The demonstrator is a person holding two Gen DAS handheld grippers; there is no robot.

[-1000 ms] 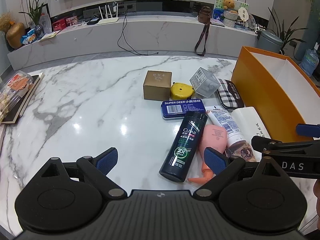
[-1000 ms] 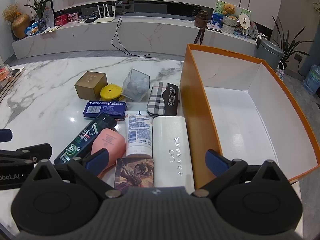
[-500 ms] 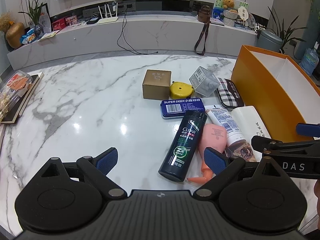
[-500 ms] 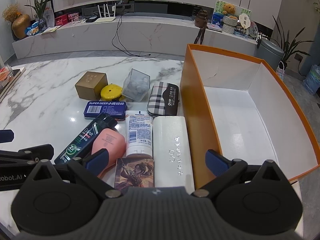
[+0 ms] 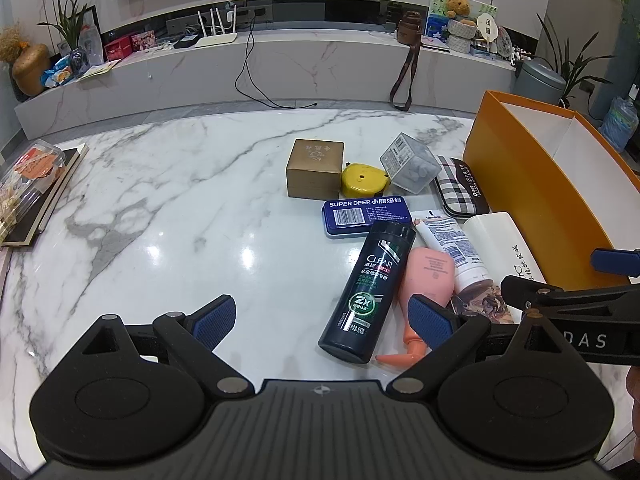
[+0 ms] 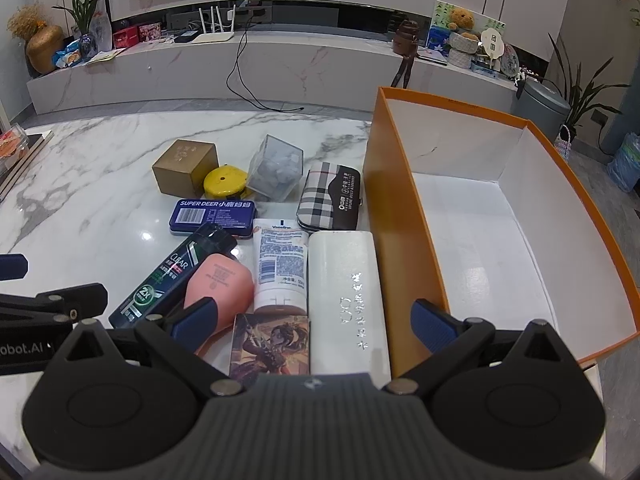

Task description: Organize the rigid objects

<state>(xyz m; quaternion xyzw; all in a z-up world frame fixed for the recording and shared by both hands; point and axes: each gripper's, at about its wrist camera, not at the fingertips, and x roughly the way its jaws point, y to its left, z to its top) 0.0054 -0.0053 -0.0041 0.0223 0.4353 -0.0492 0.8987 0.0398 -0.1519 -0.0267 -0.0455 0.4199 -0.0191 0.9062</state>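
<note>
Barely any shift vs 1 s ago, both rigs hold station | left gripper wide open, empty, over marble near shampoo btl | right gripper wide open, empty, above white case | orange box empty, beside clutter for short drops

I see a white marble tabletop veined in grey, a box orange outside and white inside, a black-and-white plaid case, a navy tin, a yellow round tape measure, a salmon-pink pump bottle.
</note>
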